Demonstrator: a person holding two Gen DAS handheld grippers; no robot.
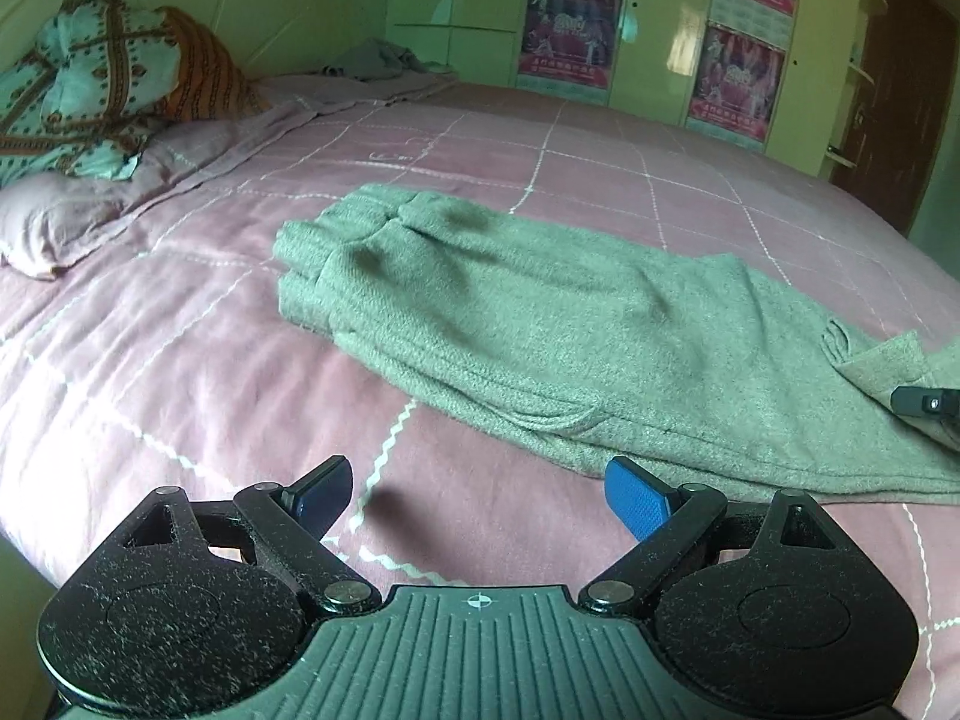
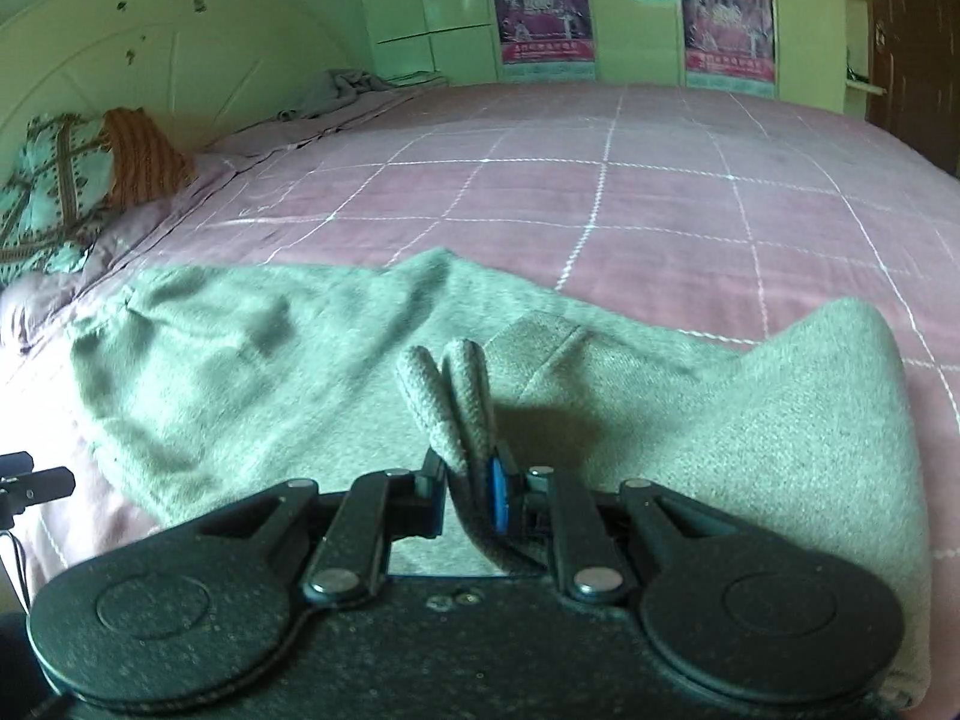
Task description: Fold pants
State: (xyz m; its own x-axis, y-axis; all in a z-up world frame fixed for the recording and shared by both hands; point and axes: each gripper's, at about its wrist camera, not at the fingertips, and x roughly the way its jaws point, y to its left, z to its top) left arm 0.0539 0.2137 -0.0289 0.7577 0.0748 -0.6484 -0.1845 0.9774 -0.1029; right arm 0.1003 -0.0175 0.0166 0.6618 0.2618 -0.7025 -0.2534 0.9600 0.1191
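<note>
A wide bed fills the room, spread with a pink quilted bedspread [image 1: 180,360] crossed by thin white stitched lines, and pale green wardrobe doors [image 1: 456,6] hung with posters [image 1: 567,30] stand behind its far edge. The pants [image 1: 570,324], a soft, nubby grey-green knit, lie on the bedspread in a long folded band, with the thick ribbed end pointing toward the patterned pillows [image 1: 90,78] at the headboard. Beyond the pants, the bedspread runs flat and bare toward the wardrobe doors. A crumpled grey cloth [image 1: 378,60] sits at the bed's far edge by the doors. The left gripper [image 1: 480,495] hovers just short of the pants' near edge, its jaws spread wide with nothing between them. The right gripper [image 2: 471,495] is clenched on a bunched fold of the pants [image 2: 456,396], which stands up in two rolled ridges between the blue pads.
</note>
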